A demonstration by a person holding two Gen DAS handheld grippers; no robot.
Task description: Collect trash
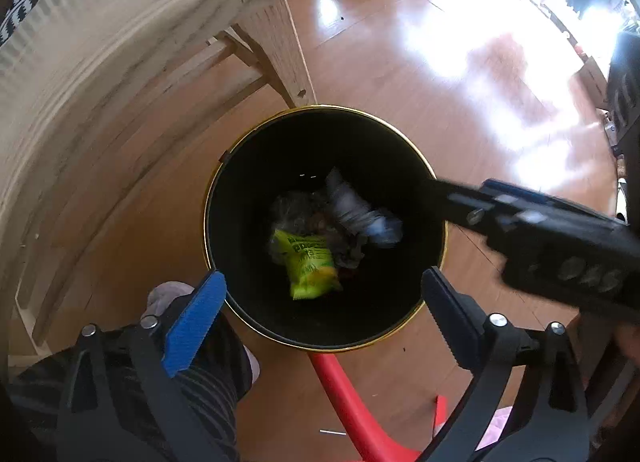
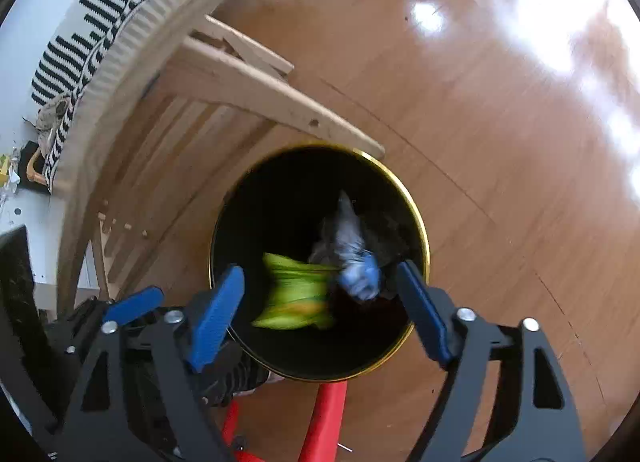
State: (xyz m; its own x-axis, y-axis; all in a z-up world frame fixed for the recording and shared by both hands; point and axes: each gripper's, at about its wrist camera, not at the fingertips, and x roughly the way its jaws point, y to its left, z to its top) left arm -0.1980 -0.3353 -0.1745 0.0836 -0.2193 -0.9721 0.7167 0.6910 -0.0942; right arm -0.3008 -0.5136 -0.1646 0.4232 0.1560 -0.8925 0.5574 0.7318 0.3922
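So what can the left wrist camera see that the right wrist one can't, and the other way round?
Only the left wrist view shows the right gripper reaching in from the side over the bin, and a grey toe of a foot by the rim. Only the right wrist view shows the black-and-white striped cloth on the white tabletop. Both share the black bin with its gold rim, the green wrapper and pale blue crumpled piece within it, the wooden floor, a red object below, and open jaws holding nothing.
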